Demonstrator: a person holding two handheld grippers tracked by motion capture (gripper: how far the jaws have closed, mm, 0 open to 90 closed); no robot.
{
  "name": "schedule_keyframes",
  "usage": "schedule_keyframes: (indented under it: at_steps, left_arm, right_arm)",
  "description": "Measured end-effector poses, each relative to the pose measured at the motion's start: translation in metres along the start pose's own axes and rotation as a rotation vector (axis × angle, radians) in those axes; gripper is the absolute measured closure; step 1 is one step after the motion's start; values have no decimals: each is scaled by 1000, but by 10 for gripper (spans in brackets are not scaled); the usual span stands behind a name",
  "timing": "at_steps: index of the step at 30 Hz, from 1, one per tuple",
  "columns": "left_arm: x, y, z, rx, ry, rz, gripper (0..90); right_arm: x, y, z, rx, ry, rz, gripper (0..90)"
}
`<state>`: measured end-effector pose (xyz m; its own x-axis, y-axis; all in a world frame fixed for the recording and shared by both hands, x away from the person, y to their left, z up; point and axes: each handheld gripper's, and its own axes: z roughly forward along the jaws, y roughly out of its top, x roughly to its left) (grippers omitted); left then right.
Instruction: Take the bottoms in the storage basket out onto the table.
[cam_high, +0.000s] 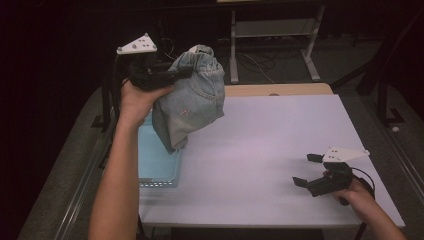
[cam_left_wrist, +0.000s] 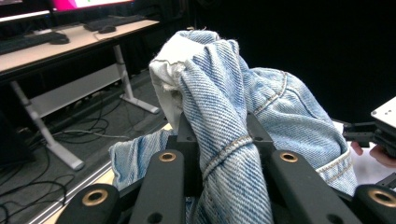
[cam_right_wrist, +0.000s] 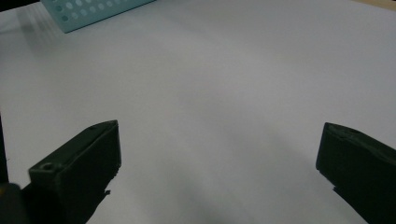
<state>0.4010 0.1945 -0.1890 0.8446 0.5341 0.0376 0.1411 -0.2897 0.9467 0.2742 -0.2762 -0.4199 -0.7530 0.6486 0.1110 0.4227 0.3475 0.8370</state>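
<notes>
in the upper left of the high view the left gripper (cam_high: 184, 73) is clamped on a bunched fold of the light denim garment (cam_high: 192, 102), which hangs clear in the air above the pale blue perforated basket (cam_high: 156, 167) at the table's left edge. the lift out of the basket looks done, while setting the garment on the white table (cam_high: 265, 150) and spreading it appears still ahead. at lower right the right gripper (cam_high: 306, 171) rests low over the bare table with its jaws wide apart and nothing between them.
</notes>
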Motion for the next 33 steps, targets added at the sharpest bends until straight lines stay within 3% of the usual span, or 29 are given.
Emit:
schedule_keyframes:
  at_steps: [15, 33]
  left_arm:
    - [-16, -7, 47, -13, -110, -8, 741]
    - [-40, -31, 106, 13, -277, -6, 739]
  right_arm:
    - [0, -1, -1, 0, -3, -5, 1]
    - [0, -1, -1, 1, -1, -7, 1]
